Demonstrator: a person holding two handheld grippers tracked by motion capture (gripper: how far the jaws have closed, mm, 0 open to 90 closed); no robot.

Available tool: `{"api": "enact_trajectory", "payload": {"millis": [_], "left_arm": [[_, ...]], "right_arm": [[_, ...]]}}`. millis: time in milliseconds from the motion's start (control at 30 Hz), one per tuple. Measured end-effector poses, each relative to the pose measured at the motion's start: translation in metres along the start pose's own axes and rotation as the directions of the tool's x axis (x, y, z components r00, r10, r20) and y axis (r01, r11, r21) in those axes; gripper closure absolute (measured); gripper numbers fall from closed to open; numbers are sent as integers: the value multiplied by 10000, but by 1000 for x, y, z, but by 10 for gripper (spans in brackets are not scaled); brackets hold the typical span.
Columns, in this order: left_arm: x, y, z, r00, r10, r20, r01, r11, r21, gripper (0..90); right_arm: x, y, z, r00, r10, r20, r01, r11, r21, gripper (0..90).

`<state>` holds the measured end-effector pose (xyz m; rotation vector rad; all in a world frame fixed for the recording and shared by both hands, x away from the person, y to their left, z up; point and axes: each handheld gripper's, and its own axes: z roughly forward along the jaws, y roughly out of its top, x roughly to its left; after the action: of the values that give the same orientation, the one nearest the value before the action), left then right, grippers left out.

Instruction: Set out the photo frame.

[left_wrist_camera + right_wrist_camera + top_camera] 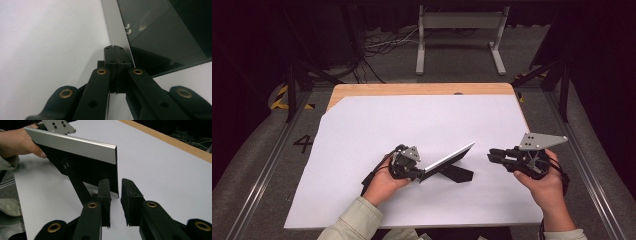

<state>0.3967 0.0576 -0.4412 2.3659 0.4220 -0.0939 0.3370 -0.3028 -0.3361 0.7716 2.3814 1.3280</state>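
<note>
A flat panel [447,159] with a silver border and dark glass stands tilted on a black rear prop [458,173] on the white sheet. My left gripper [419,175] sits at its near-left end. In the left gripper view the jaws are pressed together, and the left gripper [114,50] rests against the panel's silver border [117,30] with nothing visible between the fingers. My right gripper [491,156] hovers open just right of the panel. In the right gripper view the panel's end [82,147] and lower corner lie straight ahead of the right gripper [115,187].
A white sheet [412,120] covers most of the wooden table [422,89]. Beyond the far edge stand a metal frame [459,35] and cables on the floor. Floor rails run along both sides.
</note>
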Motion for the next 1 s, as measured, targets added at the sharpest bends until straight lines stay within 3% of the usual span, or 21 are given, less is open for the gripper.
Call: {"api": "enact_trajectory", "payload": {"millis": [167, 400, 633, 900, 1000], "left_arm": [[-6, 1, 1, 9985, 346, 422, -362, 9987, 362, 900], [-10, 1, 4, 9956, 369, 866, -415, 9978, 526, 900], [-18, 3, 9, 9863, 786, 1452, -899, 9932, 734, 900], [-33, 10, 18, 9693, 1274, 2102, -1487, 9849, 885, 900], [-41, 15, 24, 9582, 1571, 2391, -1841, 9783, 952, 900]], "right_arm": [[0, 1, 0, 10000, -19, -55, 19, 10000, -11, 769], [0, 2, 1, 9999, -39, -103, 39, 10000, 0, 767], [0, 3, 1, 9999, -32, -155, 32, 10000, -2, 762], [0, 3, 1, 9998, -8, -208, 8, 10000, -33, 756], [0, 3, 0, 9998, -13, -211, 12, 10000, -42, 756]]}}
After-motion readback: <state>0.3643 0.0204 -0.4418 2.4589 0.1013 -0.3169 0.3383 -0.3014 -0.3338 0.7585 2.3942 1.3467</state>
